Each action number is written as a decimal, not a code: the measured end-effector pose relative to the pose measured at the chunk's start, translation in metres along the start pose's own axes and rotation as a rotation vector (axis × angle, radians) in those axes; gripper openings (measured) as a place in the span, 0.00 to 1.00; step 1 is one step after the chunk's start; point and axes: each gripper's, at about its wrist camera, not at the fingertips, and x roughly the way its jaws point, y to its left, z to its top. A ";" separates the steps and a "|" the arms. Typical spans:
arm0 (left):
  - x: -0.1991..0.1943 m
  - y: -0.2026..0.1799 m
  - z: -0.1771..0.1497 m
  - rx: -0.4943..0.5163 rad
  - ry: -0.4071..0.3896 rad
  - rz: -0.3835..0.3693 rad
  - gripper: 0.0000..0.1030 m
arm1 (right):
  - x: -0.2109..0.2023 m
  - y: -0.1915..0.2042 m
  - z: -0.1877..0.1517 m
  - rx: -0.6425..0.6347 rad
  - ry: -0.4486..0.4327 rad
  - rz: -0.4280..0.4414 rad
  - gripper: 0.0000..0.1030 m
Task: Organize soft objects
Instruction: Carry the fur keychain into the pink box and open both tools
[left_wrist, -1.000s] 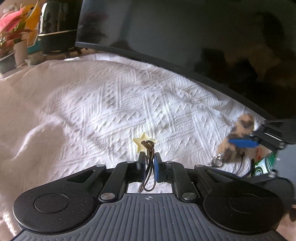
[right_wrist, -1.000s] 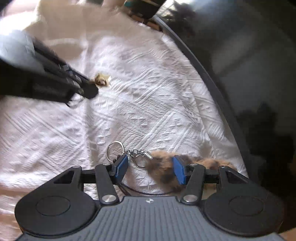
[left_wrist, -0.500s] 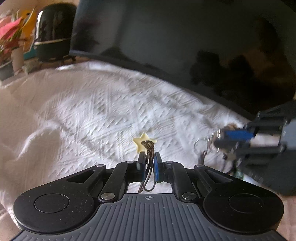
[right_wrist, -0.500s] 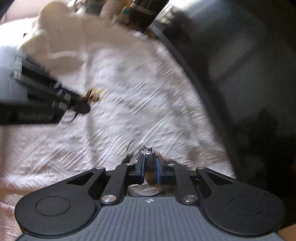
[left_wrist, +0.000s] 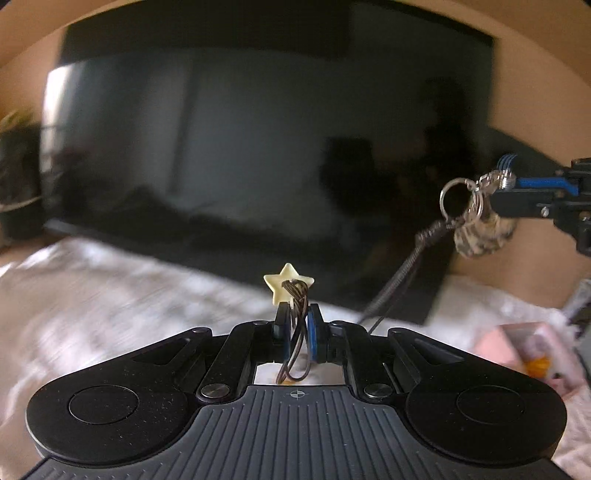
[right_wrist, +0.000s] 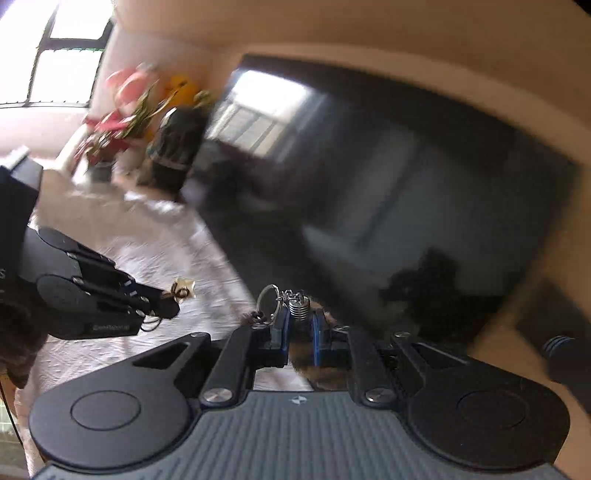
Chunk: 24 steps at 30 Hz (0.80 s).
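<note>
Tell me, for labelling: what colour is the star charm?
Pale cream-yellow star charm, clearest in the left wrist view.

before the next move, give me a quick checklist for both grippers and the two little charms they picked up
1. Left gripper shut on the thin brown cord of the cream star-shaped charm: ok.
2. Right gripper shut on the mottled brown furry keychain: ok.
3. Both charms clear of the white textured cloth: ok, both hang in the air.
4. Silver key ring and dark strap dangling free, not snagged: ok; the strap's lower end passes behind the left gripper.
5. Grippers apart, not touching each other: ok.
6. Place to put the charms down: cannot tell, none visible.
</note>
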 end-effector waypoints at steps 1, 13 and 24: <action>0.002 -0.016 0.004 0.019 -0.004 -0.028 0.11 | -0.015 -0.012 -0.004 0.013 -0.011 -0.025 0.11; 0.025 -0.212 0.019 0.216 0.018 -0.361 0.11 | -0.139 -0.118 -0.080 0.134 -0.010 -0.308 0.11; 0.057 -0.338 -0.017 0.341 0.134 -0.522 0.11 | -0.189 -0.189 -0.159 0.262 0.080 -0.482 0.11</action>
